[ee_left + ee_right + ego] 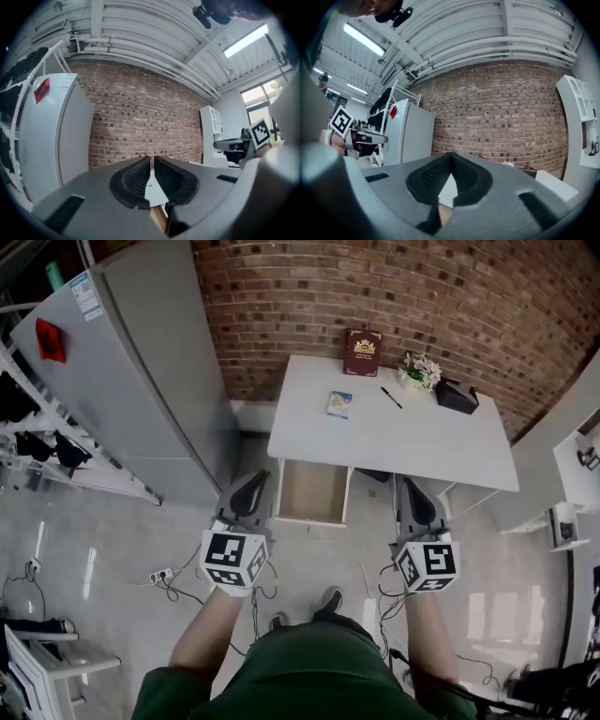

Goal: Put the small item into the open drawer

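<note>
Right now both tongs are empty and held level, well short of the table point(441, 451). The right gripper point(451, 155) has its jaws pressed together at the tips. The left gripper point(151, 160) shows only a thin slit between its jaws, with nothing in it. The small item point(339, 404), a flat blue-and-white packet, lies on the tabletop in the upper middle of the head view. It sits below the book point(363, 352) and left of the pen point(391, 397). The drawer point(314, 491) stands pulled out under the table's left end, just above and right of the left gripper, and looks empty. The main risk is probably the pickup itself. The packet lies flat, so jaws that come in level, or that open too late, may shove it across the top instead of gripping it, perhaps toward the book or off the edge. A weak pinch on its thin edge could let it slip on the way back. Released too early, it would miss the drawer and land on the floor. The cables point(173, 579) lying by the person's feet could catch a step.
</note>
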Available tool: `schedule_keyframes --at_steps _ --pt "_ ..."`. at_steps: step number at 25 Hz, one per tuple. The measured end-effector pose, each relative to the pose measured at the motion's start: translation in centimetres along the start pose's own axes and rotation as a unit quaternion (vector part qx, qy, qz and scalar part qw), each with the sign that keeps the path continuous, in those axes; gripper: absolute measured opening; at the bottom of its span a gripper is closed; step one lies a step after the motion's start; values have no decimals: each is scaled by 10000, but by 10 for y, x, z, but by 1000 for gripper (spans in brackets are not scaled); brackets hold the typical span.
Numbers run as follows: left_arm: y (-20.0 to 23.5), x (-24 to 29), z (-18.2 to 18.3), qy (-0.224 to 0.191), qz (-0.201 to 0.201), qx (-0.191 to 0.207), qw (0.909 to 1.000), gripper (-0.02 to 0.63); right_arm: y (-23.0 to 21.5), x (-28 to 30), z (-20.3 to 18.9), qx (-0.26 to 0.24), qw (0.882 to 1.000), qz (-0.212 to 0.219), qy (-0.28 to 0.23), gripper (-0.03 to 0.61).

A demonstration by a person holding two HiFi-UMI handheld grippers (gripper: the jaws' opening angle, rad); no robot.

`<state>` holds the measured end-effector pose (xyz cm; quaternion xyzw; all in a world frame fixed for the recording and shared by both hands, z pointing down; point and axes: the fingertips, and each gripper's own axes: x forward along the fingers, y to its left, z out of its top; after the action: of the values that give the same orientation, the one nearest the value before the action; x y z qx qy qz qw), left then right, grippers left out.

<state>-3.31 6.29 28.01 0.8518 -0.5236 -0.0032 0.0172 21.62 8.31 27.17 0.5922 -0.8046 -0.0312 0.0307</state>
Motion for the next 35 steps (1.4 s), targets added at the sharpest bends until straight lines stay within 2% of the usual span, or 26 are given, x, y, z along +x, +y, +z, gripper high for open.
schedule_keyframes --at_steps 7,17,25,35 --pt "-29 63 -7 172 177 72 9997 25 -63 42 -24 214 9994 259 109 3" --pt "-49 103 -10 364 426 211 9982 25 -105 73 -40 395 9974 580 159 3" --pt "-38 133 -20 466 423 189 9978 25 -116 104 -52 406 9971 586 254 3" --pt "8 200 -35 480 178 -58 9987 25 -124 167 -61 169 9979 391 487 3"
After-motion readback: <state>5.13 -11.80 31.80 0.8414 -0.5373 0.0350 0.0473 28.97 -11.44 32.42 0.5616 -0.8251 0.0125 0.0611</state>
